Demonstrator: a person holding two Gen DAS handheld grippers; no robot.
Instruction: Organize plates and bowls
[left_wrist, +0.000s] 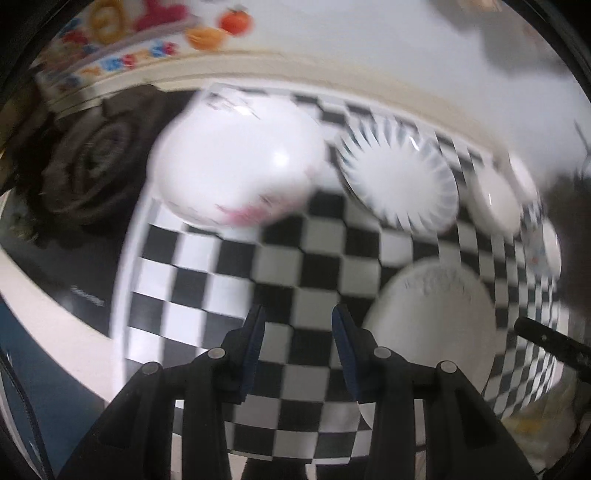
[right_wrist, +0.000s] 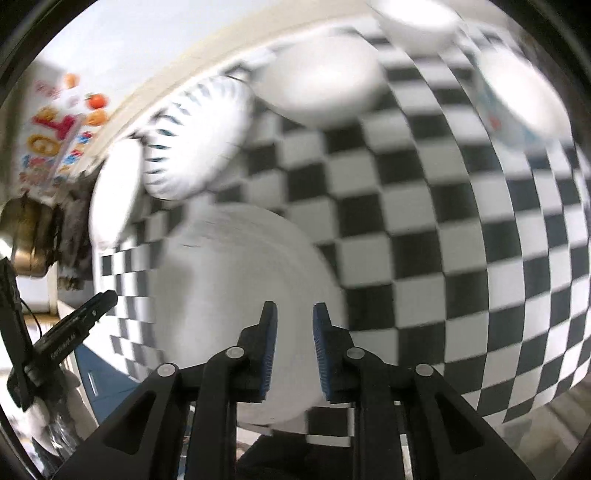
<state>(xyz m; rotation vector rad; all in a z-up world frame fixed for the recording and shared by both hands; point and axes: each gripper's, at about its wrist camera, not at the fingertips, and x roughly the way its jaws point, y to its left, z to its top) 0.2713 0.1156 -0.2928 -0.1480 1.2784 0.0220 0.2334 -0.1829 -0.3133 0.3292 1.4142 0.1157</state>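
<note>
Plates (right_wrist: 236, 295) sit stacked at the cloth's (right_wrist: 424, 229) near edge; both my grippers (left_wrist: 297, 314) (right_wrist: 294, 314) hang open, empty. Next I'd judge the ribbed plate (left_wrist: 400, 177) wants a rim grip.

1. Checkered cloth (left_wrist: 229, 280), black and white, spread over the counter.
2. Dark crumpled fabric (left_wrist: 92, 166), at the cloth's left edge.
3. Colourful fruit poster (right_wrist: 59, 122) on the wall.

glossy bowl (left_wrist: 236, 166); checked cloth (left_wrist: 295, 280)

Tablecloth (left_wrist: 229, 280): carries every dish.
Big bowl (left_wrist: 236, 162): far left corner.
Ribbed plate (left_wrist: 399, 177): right of it.
Plate stack (right_wrist: 236, 295): near edge.
</note>
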